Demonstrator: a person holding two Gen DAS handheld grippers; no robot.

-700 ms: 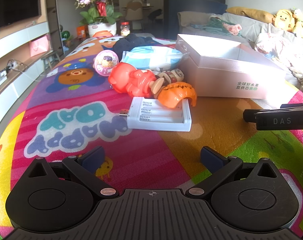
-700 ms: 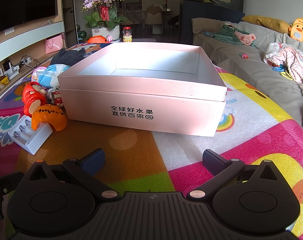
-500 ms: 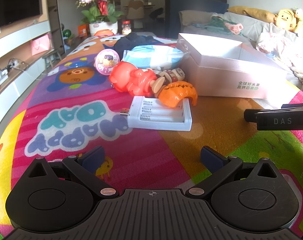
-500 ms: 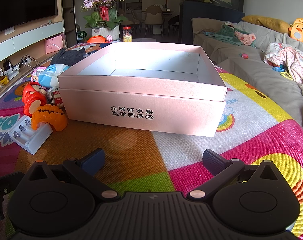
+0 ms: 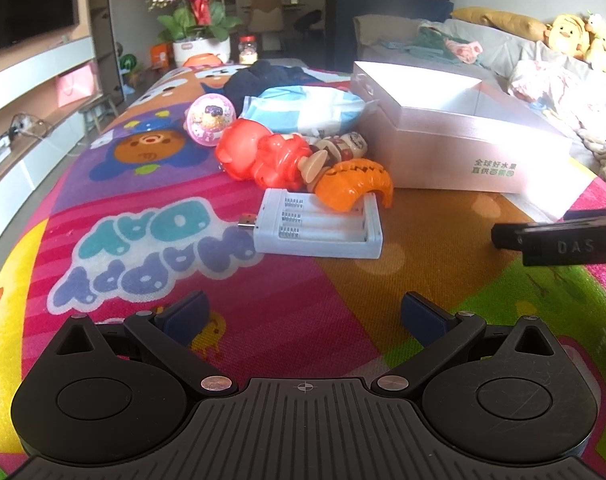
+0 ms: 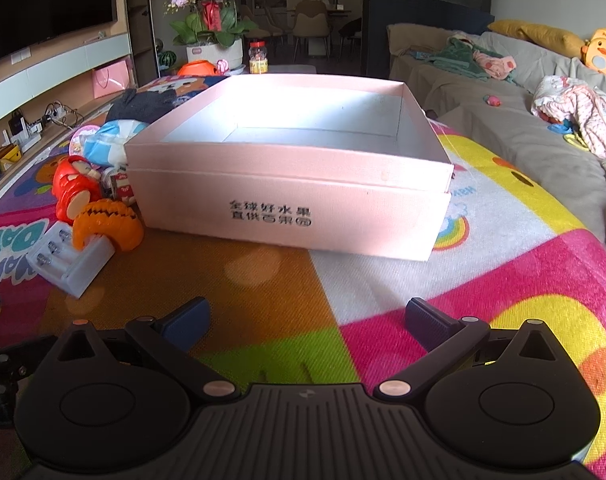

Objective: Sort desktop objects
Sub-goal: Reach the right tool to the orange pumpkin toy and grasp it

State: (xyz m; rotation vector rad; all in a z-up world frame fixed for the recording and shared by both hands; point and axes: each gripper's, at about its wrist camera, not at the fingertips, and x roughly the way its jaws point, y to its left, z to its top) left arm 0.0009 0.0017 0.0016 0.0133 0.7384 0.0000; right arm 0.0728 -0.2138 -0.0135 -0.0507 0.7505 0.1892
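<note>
A white battery charger (image 5: 317, 226) lies on the colourful play mat, a short way ahead of my open left gripper (image 5: 303, 314), which holds nothing. An orange pumpkin toy (image 5: 353, 184) leans on the charger's far edge. Behind it lie a red doll (image 5: 263, 156), a small figurine (image 5: 343, 146), a pink ball (image 5: 210, 120) and a blue-white packet (image 5: 303, 110). The pink box (image 6: 291, 184) stands open and empty in front of my open right gripper (image 6: 307, 318). The charger (image 6: 73, 258) and pumpkin (image 6: 107, 226) sit to its left.
A dark garment (image 5: 263, 80) lies at the mat's far end. A sofa (image 6: 523, 120) with clothes and plush toys runs along the right. A TV shelf (image 5: 31, 120) lines the left wall, and a flower pot (image 6: 211, 36) stands beyond the mat.
</note>
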